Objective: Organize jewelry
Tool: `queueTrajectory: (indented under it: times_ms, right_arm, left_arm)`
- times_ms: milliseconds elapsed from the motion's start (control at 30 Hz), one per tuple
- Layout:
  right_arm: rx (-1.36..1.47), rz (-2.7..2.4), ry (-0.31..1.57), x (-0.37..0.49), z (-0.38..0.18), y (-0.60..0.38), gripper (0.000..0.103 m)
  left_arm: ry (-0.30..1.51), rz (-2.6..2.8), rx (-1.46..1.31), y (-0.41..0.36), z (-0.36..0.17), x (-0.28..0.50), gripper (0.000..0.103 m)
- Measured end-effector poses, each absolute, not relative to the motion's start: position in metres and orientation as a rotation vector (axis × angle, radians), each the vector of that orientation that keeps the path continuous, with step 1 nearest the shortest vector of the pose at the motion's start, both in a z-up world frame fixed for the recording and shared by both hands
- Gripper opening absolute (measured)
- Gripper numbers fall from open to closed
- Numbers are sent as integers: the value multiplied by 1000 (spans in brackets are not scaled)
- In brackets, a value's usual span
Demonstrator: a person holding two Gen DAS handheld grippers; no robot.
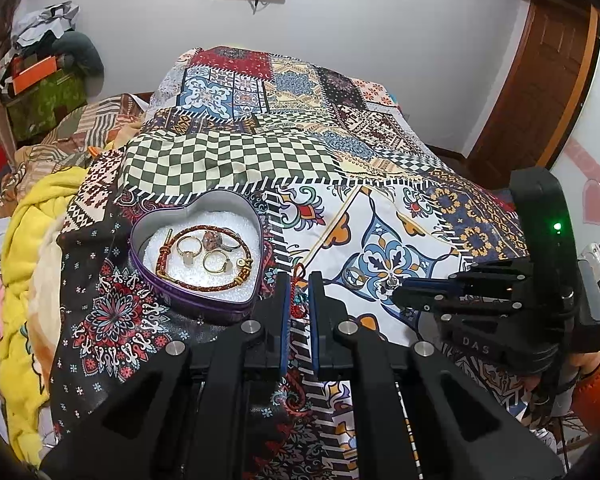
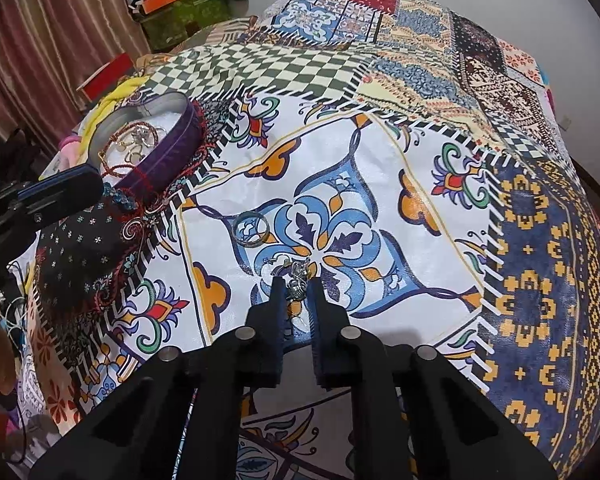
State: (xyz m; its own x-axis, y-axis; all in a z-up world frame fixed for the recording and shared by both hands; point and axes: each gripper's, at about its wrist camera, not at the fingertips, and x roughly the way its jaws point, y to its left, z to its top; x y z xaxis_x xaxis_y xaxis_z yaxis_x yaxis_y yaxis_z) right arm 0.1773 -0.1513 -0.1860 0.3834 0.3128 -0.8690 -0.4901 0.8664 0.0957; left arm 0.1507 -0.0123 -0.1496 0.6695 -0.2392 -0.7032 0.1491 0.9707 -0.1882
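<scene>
Bedroom; patchwork bedspread (image 1: 228,160) as work surface, yellow blanket (image 1: 28,248) bunched at far left. Heart tin (image 1: 236,200) left of centre, white padding inside, already holding a braided bracelet (image 1: 204,286) and several rings (image 1: 214,260): presumably the collection point. Left gripper (image 1: 299,294) just right of tin, jaws narrowly apart around a red cord (image 1: 299,300); grip on it not confirmable. Plain ring (image 2: 251,230) loose on the white-blue panel, between the two grippers. Right gripper (image 2: 297,290) furthest right, low on the cloth, jaws nearly closed astride a small silver trinket (image 2: 298,278); contact not confirmable. Left gripper lies in the direct line to the tin.
</scene>
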Motion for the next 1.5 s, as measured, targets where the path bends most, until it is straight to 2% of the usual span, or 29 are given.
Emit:
queueTrajectory:
  times_ms: [833, 1500]
  right_arm:
    - [-167, 487, 856, 151, -118, -168, 9]
    - [-164, 587, 750, 156, -81, -111, 9]
  left_arm:
    - [678, -172, -132, 9, -98, 130, 7]
    - [629, -112, -162, 54, -85, 133, 7]
